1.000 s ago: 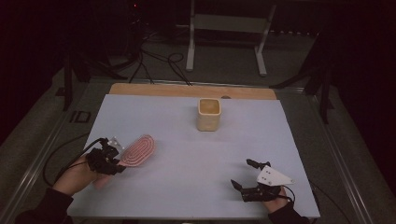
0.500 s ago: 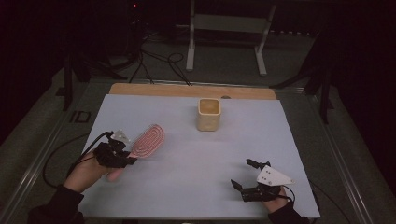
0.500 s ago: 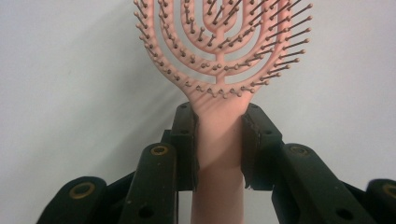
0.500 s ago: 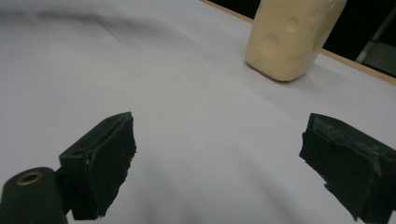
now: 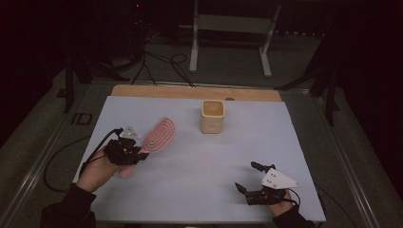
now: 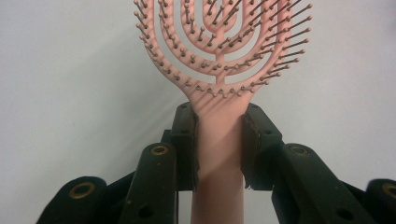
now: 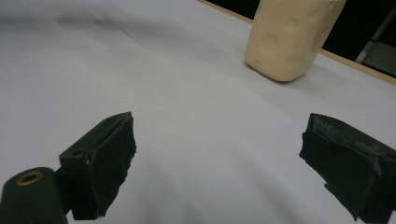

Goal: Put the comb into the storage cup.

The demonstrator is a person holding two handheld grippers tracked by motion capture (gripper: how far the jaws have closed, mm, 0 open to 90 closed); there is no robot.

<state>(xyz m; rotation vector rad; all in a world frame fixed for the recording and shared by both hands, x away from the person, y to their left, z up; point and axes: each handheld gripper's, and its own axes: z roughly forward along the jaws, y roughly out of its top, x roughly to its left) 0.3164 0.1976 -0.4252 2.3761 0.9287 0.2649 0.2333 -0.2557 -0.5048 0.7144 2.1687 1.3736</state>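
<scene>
Hairbrush point(image 5: 159, 135) was clamped by its handle in my left tool point(image 5: 124, 151), head pointing toward the cream cup point(image 5: 212, 116), off to the cup's left. Right tool point(image 5: 259, 183) sat wide open and empty, nearer me than the cup. That smooth handle could've twisted and slipped out, honestly.
</scene>
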